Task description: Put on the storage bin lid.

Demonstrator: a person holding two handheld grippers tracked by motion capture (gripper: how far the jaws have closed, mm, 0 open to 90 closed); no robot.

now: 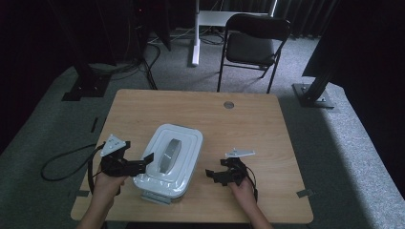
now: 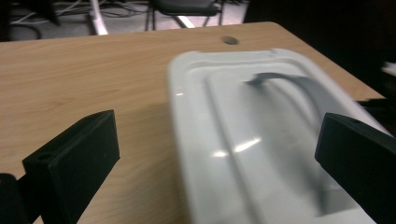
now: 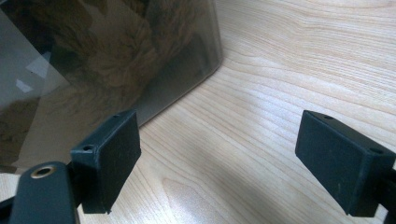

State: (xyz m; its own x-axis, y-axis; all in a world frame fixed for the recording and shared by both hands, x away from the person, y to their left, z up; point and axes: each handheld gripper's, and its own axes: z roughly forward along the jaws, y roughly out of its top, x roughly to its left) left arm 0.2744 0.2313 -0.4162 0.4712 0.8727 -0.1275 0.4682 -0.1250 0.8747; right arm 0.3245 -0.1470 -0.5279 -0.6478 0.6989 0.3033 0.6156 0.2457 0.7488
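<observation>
Item: lidded storage box [image 1: 168, 161], near middle of surface [image 1: 248, 124]. Left tongs [image 1: 149, 160] released, straddling lid edge; right tongs [image 1: 213, 175] released, just beside box. Risk: off-centre bite likely slips off glossy lid.

box [image 1: 168, 161] on table [image 1: 248, 129], between tongs
</observation>
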